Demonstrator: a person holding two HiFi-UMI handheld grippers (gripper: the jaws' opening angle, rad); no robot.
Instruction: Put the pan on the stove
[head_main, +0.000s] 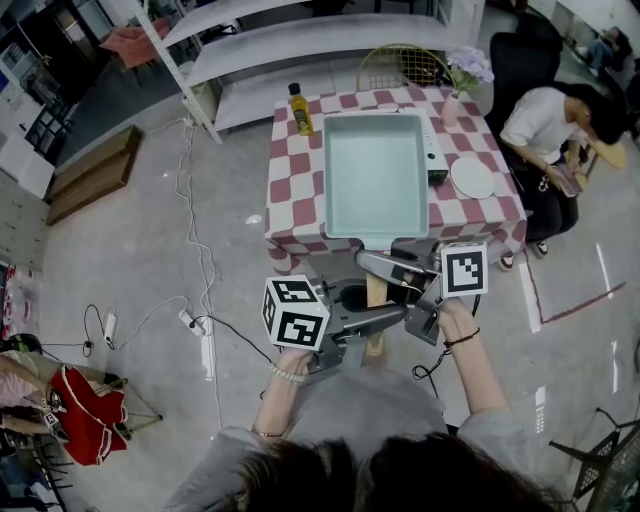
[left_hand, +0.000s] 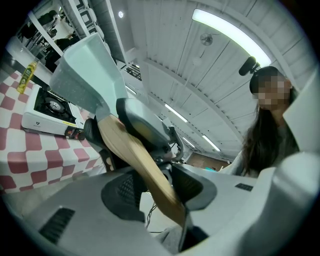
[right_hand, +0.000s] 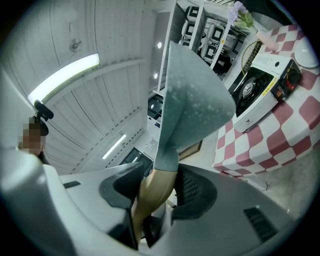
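— Above the middle of the table (head_main: 290, 215), what is hanging there?

— The pan (head_main: 375, 175), square and pale green. It is being held up off the checked cloth, with its wooden handle (head_main: 375, 295) sticking out past the table's near edge.

— Who is gripping it?

— Both grippers. The left gripper (head_main: 380, 318) is pinching the handle near its free end, and the right gripper (head_main: 385, 268) is pinching it closer to the pan. In each gripper view the fingers (right_hand: 192, 192) are pressing on the wood from both sides.

— And the stove?

— The stove (head_main: 437, 160) is sitting on the table, mostly hidden under the pan in the head view and peeking out on its right.

— Anything else?

— A bottle (head_main: 299, 108) is standing at the far left corner, a white plate (head_main: 472, 178) is lying by the right edge, and a vase (head_main: 452, 108) is standing at the far right corner.
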